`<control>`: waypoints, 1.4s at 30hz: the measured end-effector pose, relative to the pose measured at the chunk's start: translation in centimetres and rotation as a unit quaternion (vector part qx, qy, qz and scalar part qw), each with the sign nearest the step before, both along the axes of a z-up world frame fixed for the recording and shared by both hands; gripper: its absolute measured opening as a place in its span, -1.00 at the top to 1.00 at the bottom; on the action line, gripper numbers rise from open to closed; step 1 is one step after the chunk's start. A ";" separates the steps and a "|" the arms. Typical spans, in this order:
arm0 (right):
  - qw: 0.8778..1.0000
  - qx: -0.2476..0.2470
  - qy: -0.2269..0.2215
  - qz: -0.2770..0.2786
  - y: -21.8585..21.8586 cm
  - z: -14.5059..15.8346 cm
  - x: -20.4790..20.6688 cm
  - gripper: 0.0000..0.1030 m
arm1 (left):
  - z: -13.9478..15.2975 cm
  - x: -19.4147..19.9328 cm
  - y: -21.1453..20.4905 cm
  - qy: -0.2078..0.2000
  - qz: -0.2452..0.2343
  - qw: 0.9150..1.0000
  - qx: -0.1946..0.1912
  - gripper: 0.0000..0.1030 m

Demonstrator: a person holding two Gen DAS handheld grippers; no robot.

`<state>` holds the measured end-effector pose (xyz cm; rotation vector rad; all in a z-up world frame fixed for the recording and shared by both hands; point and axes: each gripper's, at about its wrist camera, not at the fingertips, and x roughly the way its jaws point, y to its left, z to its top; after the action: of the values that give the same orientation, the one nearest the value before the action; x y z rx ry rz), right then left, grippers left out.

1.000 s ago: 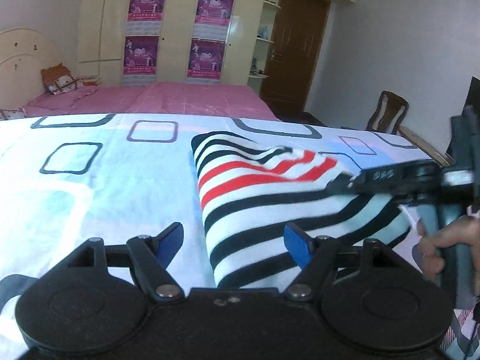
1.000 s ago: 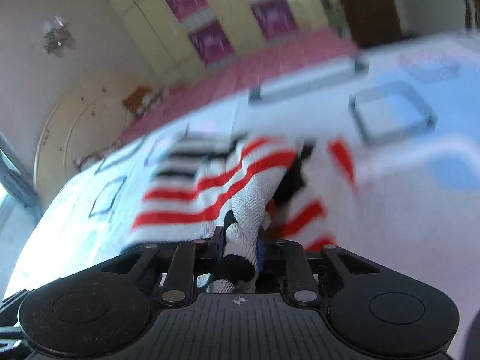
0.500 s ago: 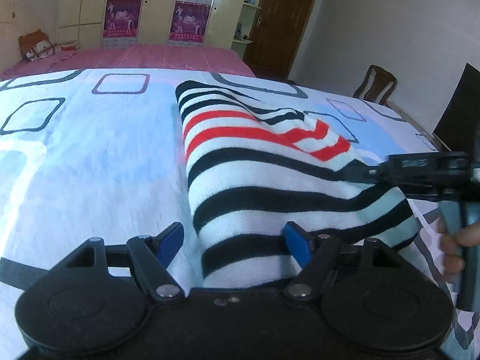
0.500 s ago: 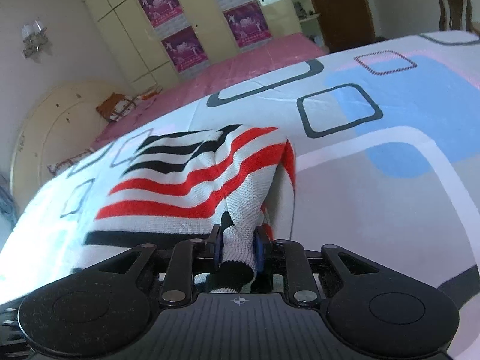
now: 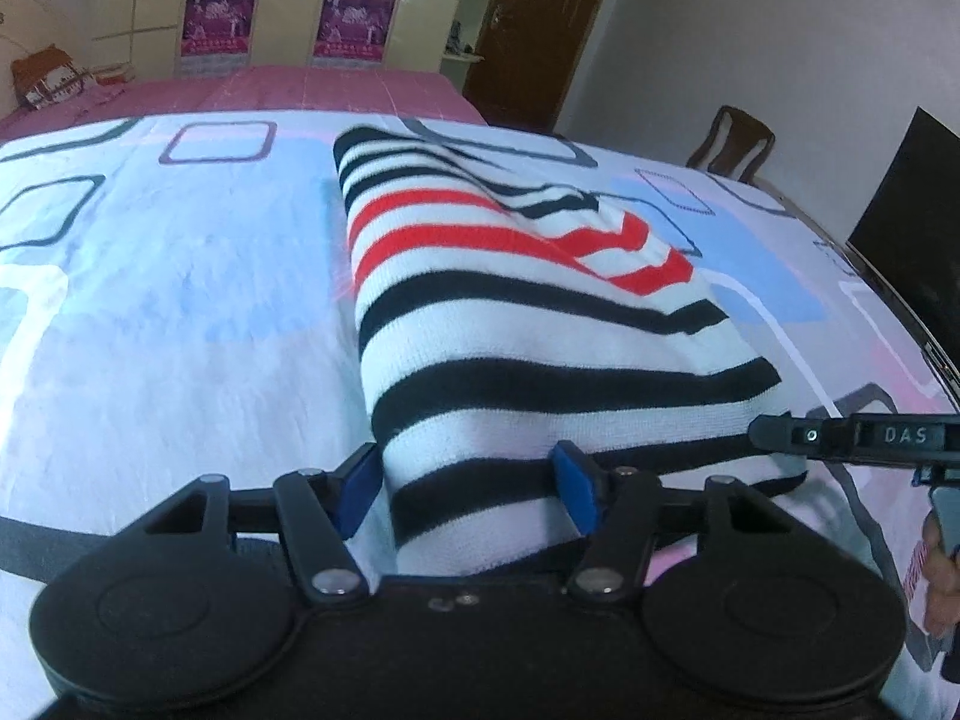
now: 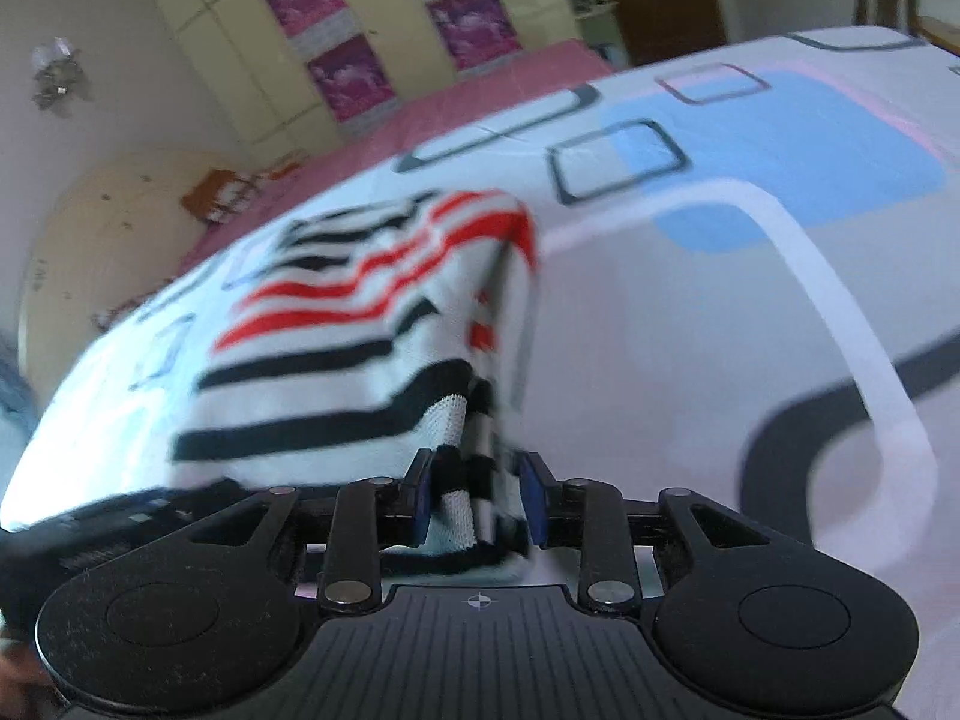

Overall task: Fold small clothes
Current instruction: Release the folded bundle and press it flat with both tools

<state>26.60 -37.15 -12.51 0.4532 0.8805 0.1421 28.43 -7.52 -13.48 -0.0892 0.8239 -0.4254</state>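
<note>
Between our left gripper [image 5: 468, 489] fingers, which stand wide apart, lies the near end of the striped sweater [image 5: 510, 324]; the blue pads [image 5: 574, 486] sit at either side of the knit without pressing it. On our right gripper [image 6: 474, 501] the jaws are parted part-way, and the sweater's [image 6: 372, 324] ribbed hem and stacked edges sit loose in the gap between the fingers [image 6: 534, 507]; that view is blurred, so we cannot tell whether a pad touches the cloth. Outward from the left jaws, the folded sweater runs toward 12 o'clock on the patterned bedsheet [image 5: 180, 312], black stripes nearest us, red stripes further up, and a folded-over layer lying slantwise across its upper right part. At 3 o'clock in the left view we see the right gripper's [image 5: 840, 438] dark body at the sweater's right corner, with the hand [image 5: 942, 564] gripping its handle lower down. Beyond the sheet at 12 o'clock are a pink bedspread [image 5: 300, 90], the wardrobe with purple posters [image 5: 354, 18] and a brown door [image 5: 540, 24]; a wooden chair [image 5: 735, 144] stands at about 2 o'clock.
</note>
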 end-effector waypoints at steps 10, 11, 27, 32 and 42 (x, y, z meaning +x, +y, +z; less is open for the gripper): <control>1.000 -0.011 -0.010 -0.010 0.2 1.9 -0.9 0.41 | 1.8 -0.1 -0.1 -0.013 -0.003 1.000 0.028 -0.14; 1.000 -0.020 -0.020 -0.009 0.5 2.6 -1.0 0.41 | 2.1 -0.1 0.0 -0.016 -0.003 0.999 0.029 -0.15; 0.987 -0.135 -0.085 0.010 7.6 6.4 2.8 0.42 | 5.4 3.6 -0.2 -0.074 -0.044 0.996 0.031 -0.14; 0.987 -0.136 -0.080 0.015 7.7 5.8 5.8 0.42 | 4.7 5.9 -1.1 -0.074 -0.032 0.996 0.031 -0.14; 0.987 -0.161 -0.023 0.014 4.8 0.1 8.7 0.42 | 1.4 8.2 -1.0 -0.030 -0.026 0.999 0.036 -0.28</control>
<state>35.32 -32.34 -12.39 0.1356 0.8474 0.0351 36.60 -8.56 -12.10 0.0115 0.7823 -0.4462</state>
